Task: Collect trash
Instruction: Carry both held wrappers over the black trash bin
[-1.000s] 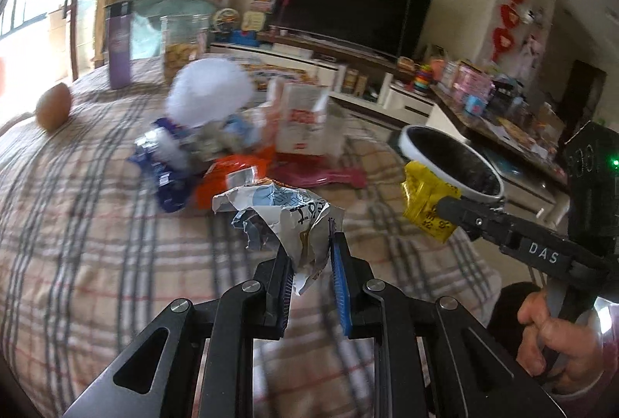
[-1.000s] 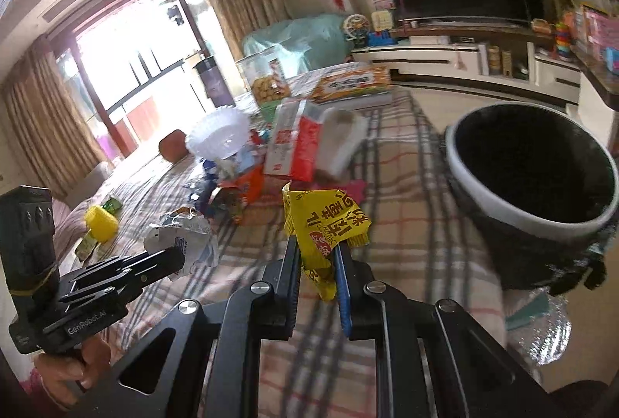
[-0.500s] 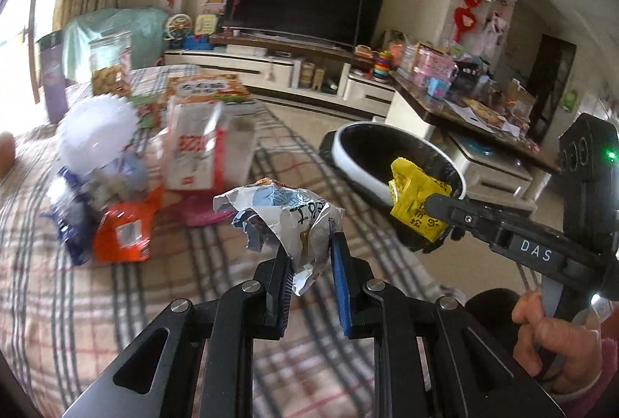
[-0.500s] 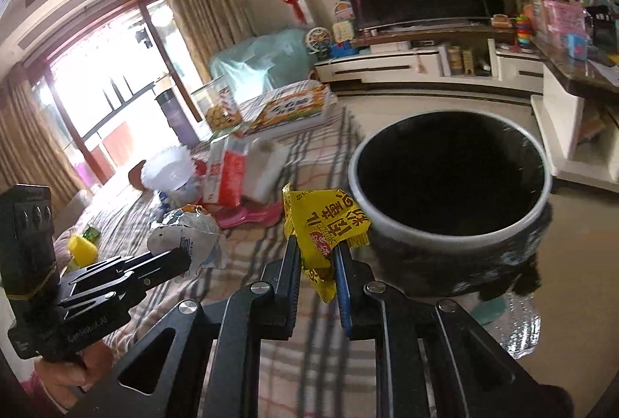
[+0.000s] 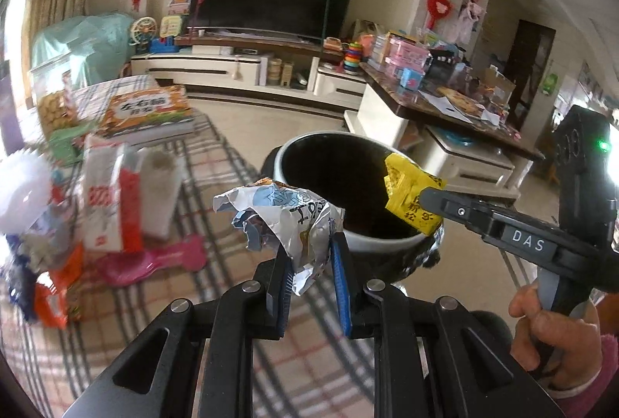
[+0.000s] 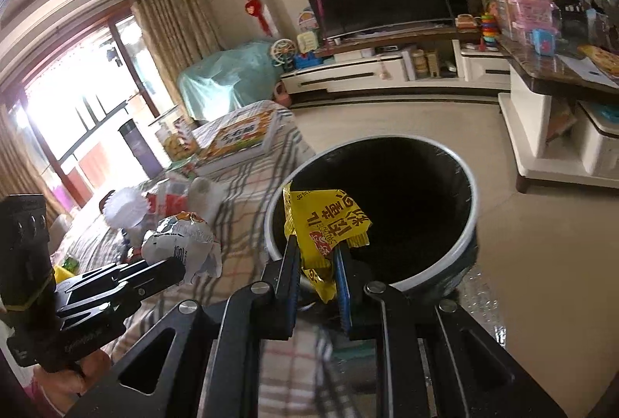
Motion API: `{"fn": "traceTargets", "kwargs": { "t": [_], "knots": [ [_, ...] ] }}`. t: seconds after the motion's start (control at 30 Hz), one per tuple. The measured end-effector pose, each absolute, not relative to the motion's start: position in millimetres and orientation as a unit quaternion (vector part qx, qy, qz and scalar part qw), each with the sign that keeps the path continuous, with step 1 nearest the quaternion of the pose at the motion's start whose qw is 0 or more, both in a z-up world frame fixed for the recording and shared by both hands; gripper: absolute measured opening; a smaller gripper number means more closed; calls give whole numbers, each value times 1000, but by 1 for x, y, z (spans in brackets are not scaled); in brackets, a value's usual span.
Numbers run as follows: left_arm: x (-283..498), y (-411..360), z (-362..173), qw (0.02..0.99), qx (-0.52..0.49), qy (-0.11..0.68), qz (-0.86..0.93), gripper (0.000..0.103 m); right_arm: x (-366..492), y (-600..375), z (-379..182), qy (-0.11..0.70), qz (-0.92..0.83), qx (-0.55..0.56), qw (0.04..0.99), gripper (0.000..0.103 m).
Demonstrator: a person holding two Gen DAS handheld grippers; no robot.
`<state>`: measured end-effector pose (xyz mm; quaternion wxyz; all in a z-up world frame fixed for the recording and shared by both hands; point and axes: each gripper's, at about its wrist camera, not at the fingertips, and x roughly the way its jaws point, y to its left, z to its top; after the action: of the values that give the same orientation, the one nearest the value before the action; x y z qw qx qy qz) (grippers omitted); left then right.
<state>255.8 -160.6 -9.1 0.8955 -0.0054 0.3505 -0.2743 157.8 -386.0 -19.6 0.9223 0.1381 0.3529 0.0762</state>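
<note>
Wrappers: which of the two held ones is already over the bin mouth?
The yellow wrapper in the right gripper, over the bin. The crumpled white wrapper in the left gripper sits short of the rim.

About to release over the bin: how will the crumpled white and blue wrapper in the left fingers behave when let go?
The crumpled white and blue foil wrapper looks thin and creased, so probably very light and floppy. It may flutter rather than drop straight. It sits near the white-rimmed black bin's near edge, so it could land outside.
</note>
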Motion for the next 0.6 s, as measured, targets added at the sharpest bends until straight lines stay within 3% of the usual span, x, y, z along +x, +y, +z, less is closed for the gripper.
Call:
{"fn": "traceTargets", "kwargs": {
  "t": [0.6],
  "knots": [
    [319,-220,-14,879,5,370,-302,18,191,-428,-36,380,52,166,908,16]
  ]
}}
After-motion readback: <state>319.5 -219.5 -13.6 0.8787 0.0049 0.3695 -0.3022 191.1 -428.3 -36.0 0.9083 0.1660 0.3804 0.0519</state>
